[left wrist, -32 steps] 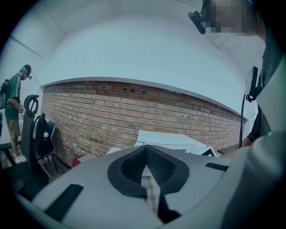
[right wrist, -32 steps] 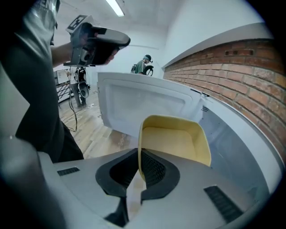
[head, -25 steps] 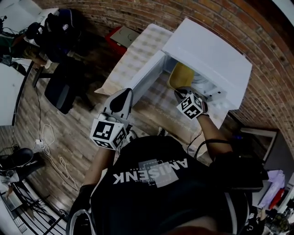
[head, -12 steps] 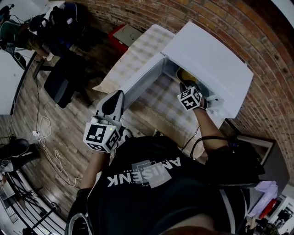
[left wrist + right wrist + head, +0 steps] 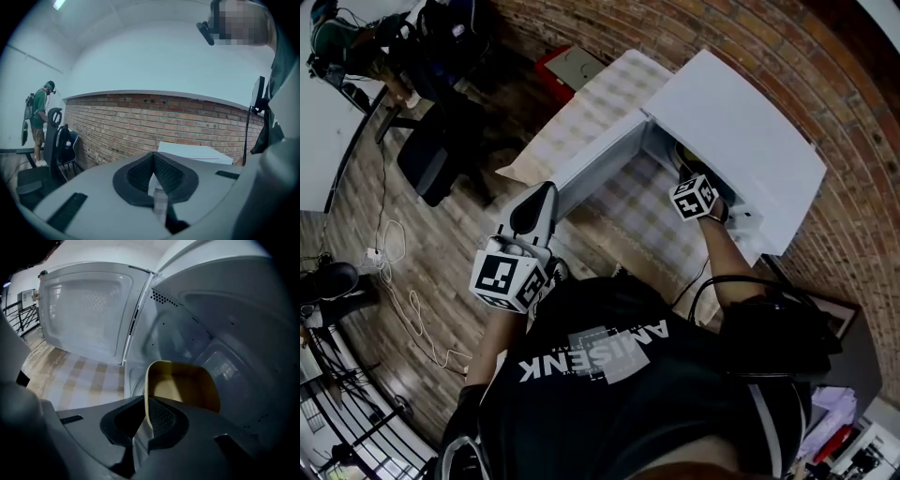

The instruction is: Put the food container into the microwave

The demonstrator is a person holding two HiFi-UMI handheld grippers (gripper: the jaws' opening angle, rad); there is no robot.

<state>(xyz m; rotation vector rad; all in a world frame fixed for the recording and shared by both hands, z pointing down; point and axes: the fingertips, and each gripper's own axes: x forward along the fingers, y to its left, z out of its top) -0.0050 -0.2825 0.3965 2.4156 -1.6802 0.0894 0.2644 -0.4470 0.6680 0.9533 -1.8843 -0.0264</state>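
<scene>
The checked worktop (image 5: 623, 211) carries a white microwave (image 5: 750, 131) at 1 o'clock in the head view, its door (image 5: 595, 167) swung open toward 10 o'clock. The right hand-held gripper (image 5: 692, 173) reaches into the cavity, jaws pinched on the rim of the yellow food container (image 5: 185, 387), which is inside the microwave. The left hand-held gripper (image 5: 154, 171), at 9 o'clock, is closed on nothing.

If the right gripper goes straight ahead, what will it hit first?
Probably the microwave's back wall; the food container in the right gripper would touch first. Depth is unclear.
</scene>
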